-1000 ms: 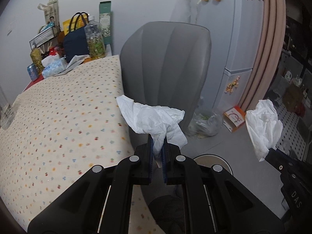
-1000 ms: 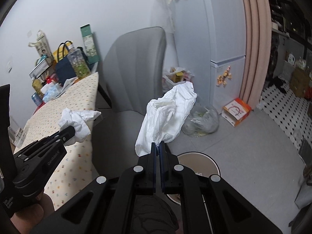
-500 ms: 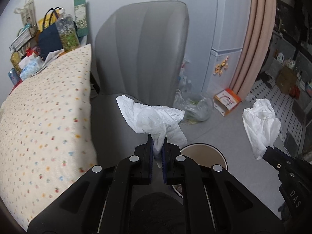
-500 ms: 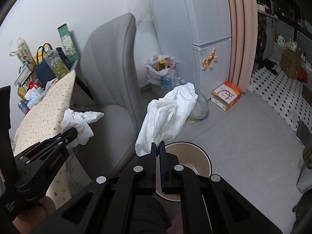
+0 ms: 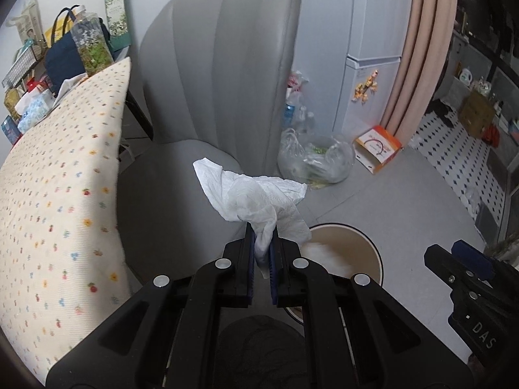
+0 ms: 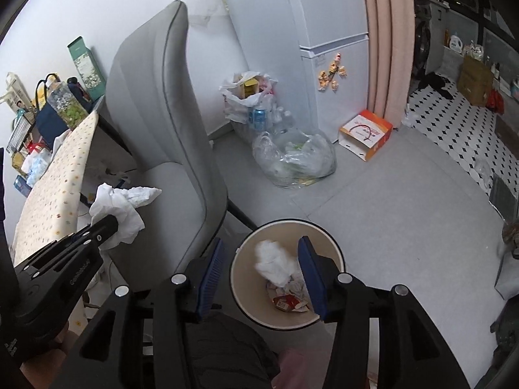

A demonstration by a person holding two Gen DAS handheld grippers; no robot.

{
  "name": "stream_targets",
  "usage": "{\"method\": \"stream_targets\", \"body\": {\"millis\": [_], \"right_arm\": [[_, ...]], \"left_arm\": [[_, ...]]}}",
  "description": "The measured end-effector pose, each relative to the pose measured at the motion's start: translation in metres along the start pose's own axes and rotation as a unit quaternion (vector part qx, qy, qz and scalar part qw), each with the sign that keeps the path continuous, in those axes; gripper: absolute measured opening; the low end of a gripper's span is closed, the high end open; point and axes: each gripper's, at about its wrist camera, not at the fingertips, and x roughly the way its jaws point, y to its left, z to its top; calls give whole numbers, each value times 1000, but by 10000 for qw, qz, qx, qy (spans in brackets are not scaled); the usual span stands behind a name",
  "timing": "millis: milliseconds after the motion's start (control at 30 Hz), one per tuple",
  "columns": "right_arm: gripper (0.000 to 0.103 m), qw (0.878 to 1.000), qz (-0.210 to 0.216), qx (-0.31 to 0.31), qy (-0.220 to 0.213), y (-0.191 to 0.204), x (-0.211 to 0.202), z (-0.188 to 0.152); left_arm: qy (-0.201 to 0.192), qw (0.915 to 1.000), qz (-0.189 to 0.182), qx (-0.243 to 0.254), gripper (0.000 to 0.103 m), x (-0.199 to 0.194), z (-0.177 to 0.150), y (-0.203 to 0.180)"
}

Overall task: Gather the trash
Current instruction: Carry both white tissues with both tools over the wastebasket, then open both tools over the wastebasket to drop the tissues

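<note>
My left gripper [image 5: 262, 246] is shut on a crumpled white tissue [image 5: 256, 197] and holds it above the grey chair seat, left of the round beige trash bin [image 5: 378, 259]. The same tissue [image 6: 121, 206] and left gripper [image 6: 108, 223] show at the left of the right wrist view. My right gripper [image 6: 261, 259] is open and empty, directly above the bin [image 6: 240, 278]. A second white tissue [image 6: 275, 262] lies blurred inside the bin on other scraps. The right gripper [image 5: 454, 259] also shows at the lower right of the left wrist view.
A grey chair [image 5: 220, 64] stands beside the table with a dotted cloth [image 5: 58, 178]. A clear plastic bag [image 6: 295, 157], a white bag of bottles [image 6: 253, 103] and an orange box [image 6: 366, 133] sit on the floor by the white fridge [image 6: 327, 32].
My right gripper opened and its tissue dropped into the bin. Both grippers moved right and tilted down toward the bin, away from the table.
</note>
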Motion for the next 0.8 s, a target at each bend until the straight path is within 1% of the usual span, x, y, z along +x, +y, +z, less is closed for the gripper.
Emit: {"method": "stream_targets", "body": {"millis": [300, 433, 467, 500, 533, 567, 600, 700, 767, 800], "right_arm": [[48, 9988, -263, 364, -181, -36, -19, 4], [48, 9974, -374, 551, -283, -54, -28, 4], [48, 9971, -391, 573, -299, -56, -29, 4], [48, 9970, -405, 584, -312, -58, -31, 4], [48, 9969, -414, 594, -324, -60, -32, 3], [48, 9968, -419, 601, -332, -61, -33, 3], [48, 9967, -421, 605, -337, -62, -33, 2], [48, 9967, -394, 615, -340, -64, -32, 1], [48, 9968, -368, 618, -346, -64, -33, 0], [48, 9969, -355, 611, -346, -62, -33, 0]], "left_arm": [[80, 9993, -233, 274, 8, 7, 2, -33], [152, 9977, -493, 441, 10, 11, -1, -50], [197, 9970, -593, 457, 12, 12, -1, -55], [224, 9966, -651, 450, 23, 13, -1, -57], [227, 9963, -709, 439, 39, 14, -1, -58], [185, 9960, -766, 432, 45, 12, -1, -59], [141, 9959, -768, 448, 50, 11, -2, -61], [116, 9962, -738, 448, 56, 9, 0, -60], [61, 9972, -628, 403, 63, 6, 0, -57], [36, 9974, -627, 364, 69, 5, 1, -54]]}}
